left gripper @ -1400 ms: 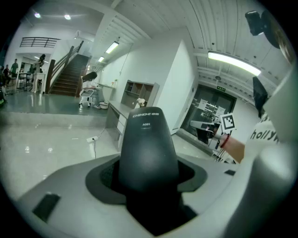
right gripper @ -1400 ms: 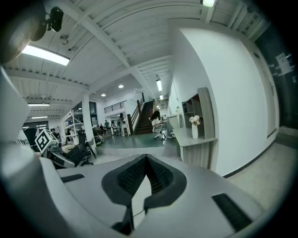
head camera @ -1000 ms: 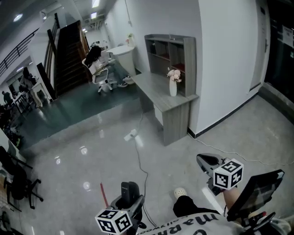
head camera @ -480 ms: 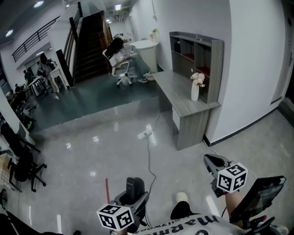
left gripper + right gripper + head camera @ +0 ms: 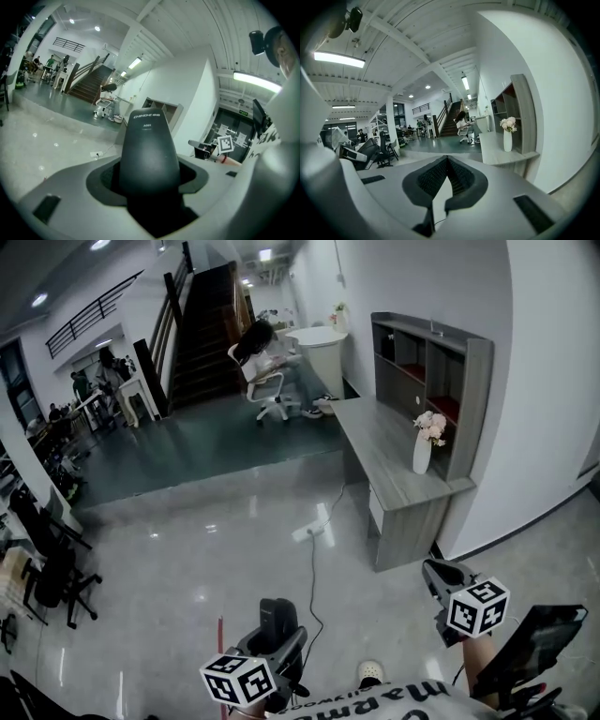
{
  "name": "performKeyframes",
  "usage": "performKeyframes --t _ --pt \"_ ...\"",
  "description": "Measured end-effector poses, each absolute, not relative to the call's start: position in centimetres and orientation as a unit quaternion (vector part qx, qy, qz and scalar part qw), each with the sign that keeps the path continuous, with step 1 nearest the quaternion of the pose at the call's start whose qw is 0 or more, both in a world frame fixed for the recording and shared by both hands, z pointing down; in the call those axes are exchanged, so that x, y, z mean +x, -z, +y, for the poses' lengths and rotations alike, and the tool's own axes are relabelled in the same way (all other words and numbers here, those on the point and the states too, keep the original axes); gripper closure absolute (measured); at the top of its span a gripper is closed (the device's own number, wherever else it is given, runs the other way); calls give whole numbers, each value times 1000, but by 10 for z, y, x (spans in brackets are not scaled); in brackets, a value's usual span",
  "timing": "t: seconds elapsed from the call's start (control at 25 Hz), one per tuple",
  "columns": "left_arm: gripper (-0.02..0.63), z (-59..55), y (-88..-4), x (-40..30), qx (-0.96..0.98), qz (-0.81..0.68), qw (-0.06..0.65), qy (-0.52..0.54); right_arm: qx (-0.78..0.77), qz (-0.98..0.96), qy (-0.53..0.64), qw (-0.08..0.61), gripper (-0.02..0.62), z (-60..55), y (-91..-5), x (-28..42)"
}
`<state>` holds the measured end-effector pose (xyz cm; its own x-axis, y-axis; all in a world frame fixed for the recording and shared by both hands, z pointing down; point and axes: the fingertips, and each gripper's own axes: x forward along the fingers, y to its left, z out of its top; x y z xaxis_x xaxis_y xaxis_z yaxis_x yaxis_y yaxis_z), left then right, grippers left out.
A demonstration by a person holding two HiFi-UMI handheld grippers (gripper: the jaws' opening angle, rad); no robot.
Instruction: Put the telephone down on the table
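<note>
A: Entry, largest first. What fills the head view?

B: Glossy grey floor, most of the frame. Dark staircase at the upper centre.

A: And the surface?

B: Grey surface in the upper right, along the white wall, with a shelf unit standing on its far side. Beyond its far end, a person sits in a white office chair.

A: Claws next.

B: Left claw at the lower centre of the head view, over the floor. Its own view shows the jaws partway apart and closed on the telephone, pads against the sides of the handset. Right claw at the lower right, jaws closed, the pad tips meeting with nothing between them.

A: Position of the telephone?

B: Dark handset, standing up out of the left claw, its rounded end up. In the head view it sits at the lower centre, well apart from the surface. Not on the surface.

A: Smaller items?

B: White vase with pale flowers on the near end of the surface, just beside the shelf unit. White power strip on the floor near the left foot of the surface, and a thin cable runs from it toward the bottom of the frame.

A: Noted.
</note>
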<state>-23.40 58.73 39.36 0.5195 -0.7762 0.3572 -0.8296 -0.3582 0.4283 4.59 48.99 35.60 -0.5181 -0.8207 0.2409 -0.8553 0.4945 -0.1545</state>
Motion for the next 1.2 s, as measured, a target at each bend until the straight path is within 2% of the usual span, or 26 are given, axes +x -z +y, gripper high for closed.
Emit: performKeyframes --t 0.44,1.2 --pt "331 495 -380 -211 815 -504 282 -35 476 -869 -117 73 589 390 -343 68" --pt "331 451 -392 -207 798 -530 286 -18 437 -891 -83 87 589 338 -339 51"
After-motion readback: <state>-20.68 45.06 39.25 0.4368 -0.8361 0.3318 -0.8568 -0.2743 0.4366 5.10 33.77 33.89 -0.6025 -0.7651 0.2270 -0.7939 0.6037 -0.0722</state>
